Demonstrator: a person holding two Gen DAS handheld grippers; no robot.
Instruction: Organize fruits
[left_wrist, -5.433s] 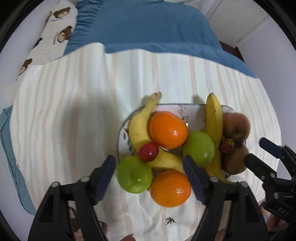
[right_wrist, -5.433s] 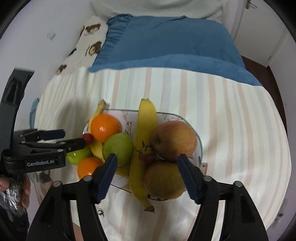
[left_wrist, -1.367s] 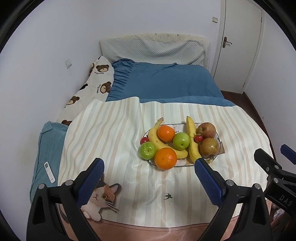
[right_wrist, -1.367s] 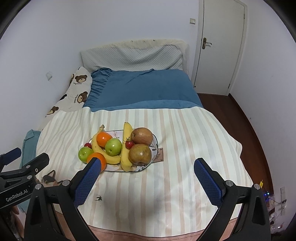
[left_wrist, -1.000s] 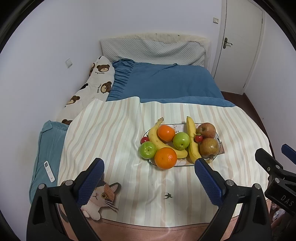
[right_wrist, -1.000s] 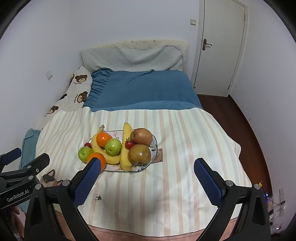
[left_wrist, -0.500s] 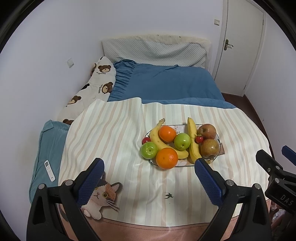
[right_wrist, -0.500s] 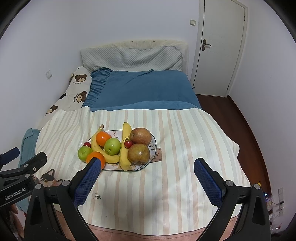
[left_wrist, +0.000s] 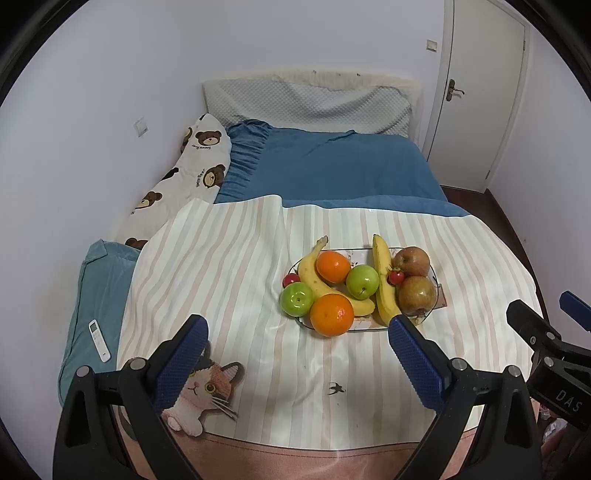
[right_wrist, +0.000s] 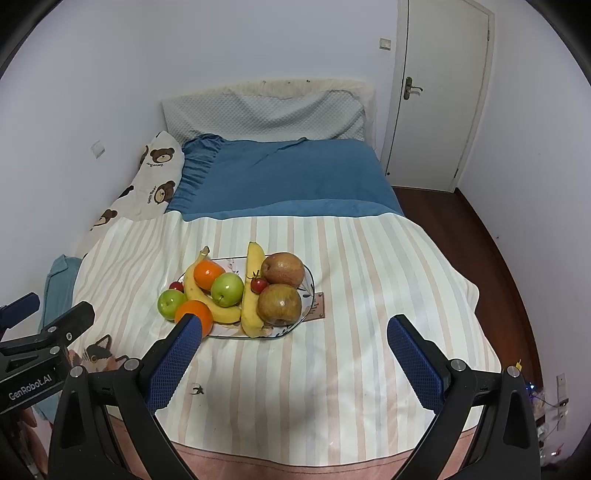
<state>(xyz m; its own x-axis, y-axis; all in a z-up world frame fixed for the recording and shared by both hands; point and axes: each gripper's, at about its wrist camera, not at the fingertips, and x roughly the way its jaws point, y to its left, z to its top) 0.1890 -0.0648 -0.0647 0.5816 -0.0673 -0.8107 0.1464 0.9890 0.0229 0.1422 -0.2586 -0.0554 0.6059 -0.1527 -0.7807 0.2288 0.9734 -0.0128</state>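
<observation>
Now, tongs: left gripper (left_wrist: 297, 341) and right gripper (right_wrist: 294, 339) spread wide, empty, near of plate (left_wrist: 439, 286).
Orange (left_wrist: 331, 314): firm, rollable; pinch across middle.

The right gripper (right_wrist: 294, 354) is hovering with its jaws spread wide and nothing between them. Ahead of it, a little toward its left finger, a plate (right_wrist: 309, 291) is lying on the striped cloth (right_wrist: 369, 314). The plate is carrying two bananas (right_wrist: 251, 295), two brown apples (right_wrist: 279, 304), a green apple (right_wrist: 227, 289), an orange (right_wrist: 207, 274) and a small red fruit (right_wrist: 258, 284). A second orange (right_wrist: 197, 314) is sitting just past the left fingertip, touching another green apple (right_wrist: 170, 303). The left gripper (right_wrist: 40, 314) is showing at the far left.
</observation>
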